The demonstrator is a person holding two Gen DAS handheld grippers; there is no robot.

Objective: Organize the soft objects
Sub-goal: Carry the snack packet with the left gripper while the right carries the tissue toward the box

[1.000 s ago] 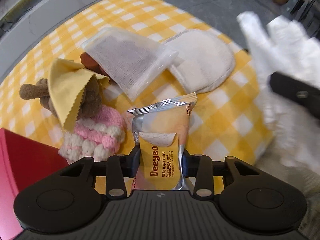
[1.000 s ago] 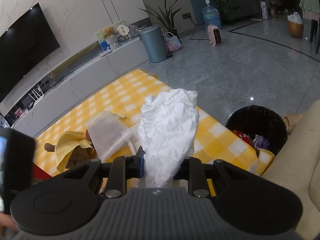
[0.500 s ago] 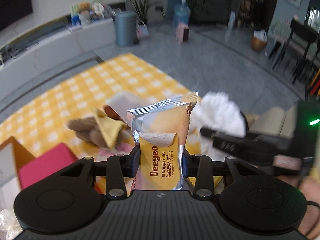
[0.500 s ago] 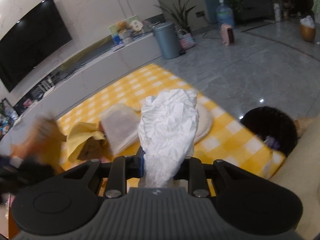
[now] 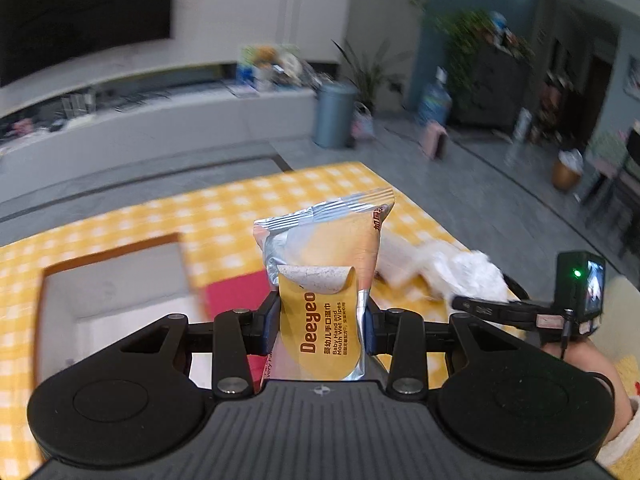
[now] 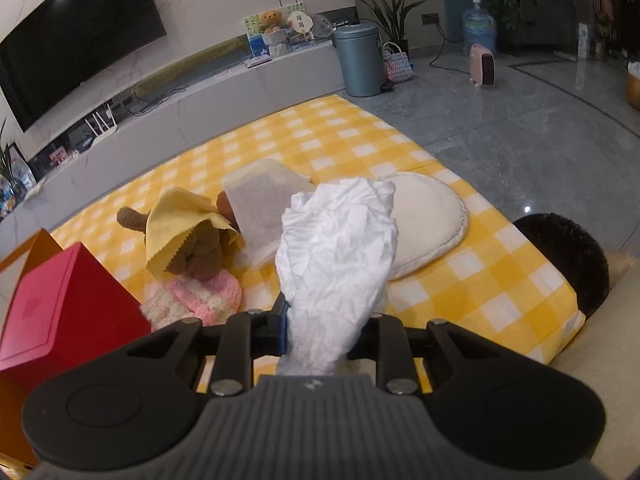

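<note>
My left gripper point(image 5: 322, 328) is shut on a yellow and silver pack of wet wipes point(image 5: 324, 280), held upright above the table near an open orange box point(image 5: 116, 280) with a white inside. My right gripper point(image 6: 326, 328) is shut on a crumpled white tissue point(image 6: 340, 248), held above the yellow checked tablecloth point(image 6: 460, 280). The right gripper and tissue point(image 5: 472, 272) also show at the right of the left wrist view. On the cloth lie a brown plush toy point(image 6: 200, 252) under a yellow cloth point(image 6: 176, 216), a pink and white knit piece point(image 6: 196, 300), a clear bagged pad point(image 6: 260, 204) and a cream oval cushion point(image 6: 428, 216).
A red box lid point(image 6: 60, 304) stands at the left by the orange box point(image 6: 20, 248). A black waste bin point(image 6: 568, 256) sits off the table's right edge. A cream sofa edge point(image 6: 600, 360) is at the near right. A TV wall and low shelf lie beyond.
My left gripper has swung left and tilted up with the wipes pack, from over the toys to beside the open orange box. My right gripper has held the tissue, shifting slightly.
</note>
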